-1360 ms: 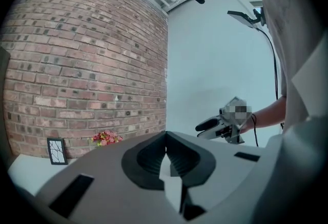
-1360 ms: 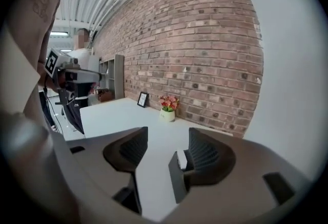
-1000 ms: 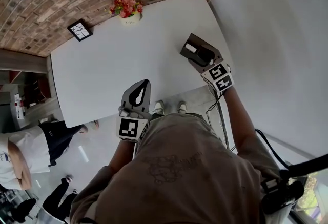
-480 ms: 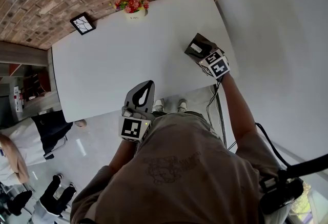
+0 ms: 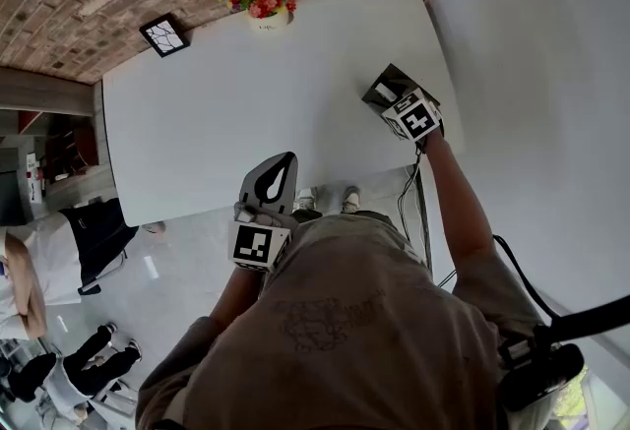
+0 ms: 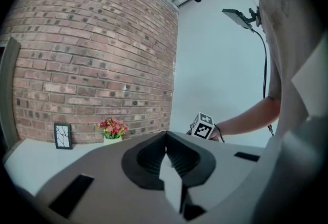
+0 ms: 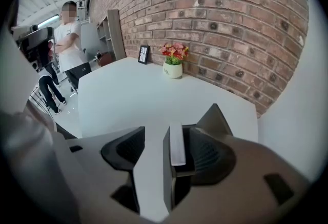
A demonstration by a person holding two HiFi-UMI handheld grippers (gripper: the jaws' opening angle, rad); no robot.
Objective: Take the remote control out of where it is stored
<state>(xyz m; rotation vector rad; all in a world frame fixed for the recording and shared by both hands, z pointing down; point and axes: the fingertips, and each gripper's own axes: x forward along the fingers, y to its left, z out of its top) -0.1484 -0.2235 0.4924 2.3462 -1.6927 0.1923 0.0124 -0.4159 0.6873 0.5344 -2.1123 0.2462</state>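
Right gripper view, R gripper (image 7: 172,135) wide round remote (image 7: 177,147) in holder (image 7: 215,116), L gripper (image 6: 165,138) closed.

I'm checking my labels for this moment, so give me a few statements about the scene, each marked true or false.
1. The left gripper has its jaws together and holds nothing. True.
2. The right gripper is clamped on the white remote control. False: its jaws stand apart on either side of the remote, which sits in the dark grey holder.
3. The red flowers in a pale pot stand by the brick wall. True.
4. The black picture frame stands beside the holder. False: it is at the opposite far corner of the white table.
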